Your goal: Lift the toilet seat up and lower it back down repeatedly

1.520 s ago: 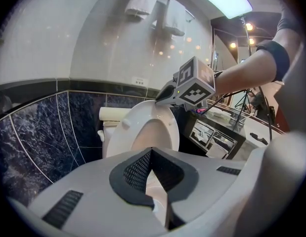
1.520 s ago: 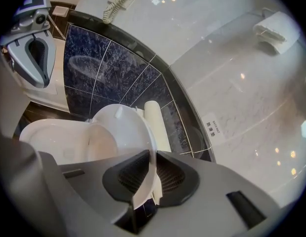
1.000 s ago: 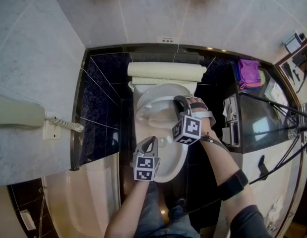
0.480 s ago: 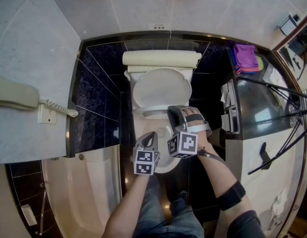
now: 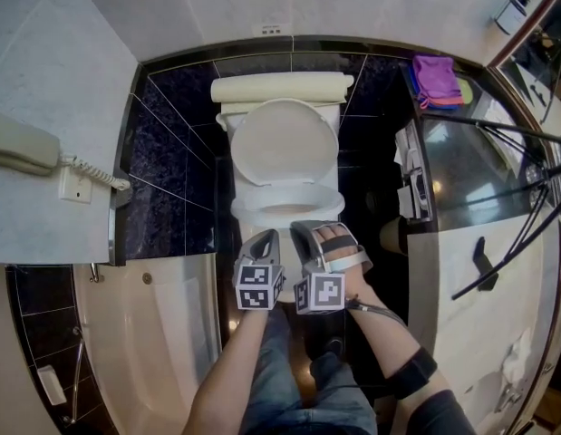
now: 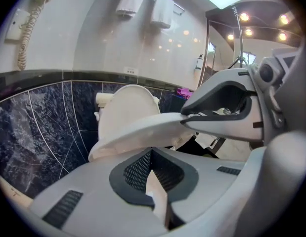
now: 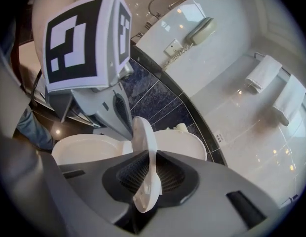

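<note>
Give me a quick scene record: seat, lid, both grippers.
seat: partly raised, tilted off the bowl
lid: upright against the tank
right gripper: shut on the seat's front edge
left gripper: beside the right one, under the seat's front, jaws slightly apart, holding nothing
</note>
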Tool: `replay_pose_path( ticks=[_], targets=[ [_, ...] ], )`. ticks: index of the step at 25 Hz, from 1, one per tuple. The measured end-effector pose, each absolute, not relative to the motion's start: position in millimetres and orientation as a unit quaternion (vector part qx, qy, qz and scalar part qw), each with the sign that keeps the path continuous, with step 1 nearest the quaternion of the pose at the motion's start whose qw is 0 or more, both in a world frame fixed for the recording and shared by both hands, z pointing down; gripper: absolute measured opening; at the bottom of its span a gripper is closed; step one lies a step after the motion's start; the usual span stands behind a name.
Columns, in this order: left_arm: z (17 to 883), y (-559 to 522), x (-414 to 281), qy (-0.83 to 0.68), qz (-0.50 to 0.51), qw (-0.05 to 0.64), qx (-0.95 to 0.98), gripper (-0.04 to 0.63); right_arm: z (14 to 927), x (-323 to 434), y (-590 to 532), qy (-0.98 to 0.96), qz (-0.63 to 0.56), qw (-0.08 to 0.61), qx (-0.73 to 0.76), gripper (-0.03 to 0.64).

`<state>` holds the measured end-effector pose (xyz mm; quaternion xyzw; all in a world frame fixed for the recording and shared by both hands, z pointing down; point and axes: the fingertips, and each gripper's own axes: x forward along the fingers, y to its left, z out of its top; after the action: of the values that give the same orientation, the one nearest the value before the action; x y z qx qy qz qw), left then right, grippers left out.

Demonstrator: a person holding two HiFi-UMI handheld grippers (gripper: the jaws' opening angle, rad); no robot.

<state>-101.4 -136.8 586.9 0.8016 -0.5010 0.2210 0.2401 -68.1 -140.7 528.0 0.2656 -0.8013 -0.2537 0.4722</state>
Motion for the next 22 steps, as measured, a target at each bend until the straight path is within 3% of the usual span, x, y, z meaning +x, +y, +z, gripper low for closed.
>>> replay_pose_path(
  ticks=[12, 15, 22],
  targets=[
    [616.9, -74.0, -95.1, -0.512, 0.229, 0.253, 0.788, -0.009, 566.8, -63.8, -55.7, -0.833, -0.199, 0.455, 0.244, 0.064],
    [627.2, -63.4, -96.3, -0.512, 0.235, 0.251, 0.787, -0.009, 568.9, -50.7, -45.0, -0.84, -0.172, 0.444, 0.26, 0.029],
    [675.5, -26.2, -92.3, -0.509, 0.242, 0.268, 0.782, -0.009, 608.7, 7.3, -37.0, -0.842, -0.024, 0.405, 0.356, 0.018]
  ],
)
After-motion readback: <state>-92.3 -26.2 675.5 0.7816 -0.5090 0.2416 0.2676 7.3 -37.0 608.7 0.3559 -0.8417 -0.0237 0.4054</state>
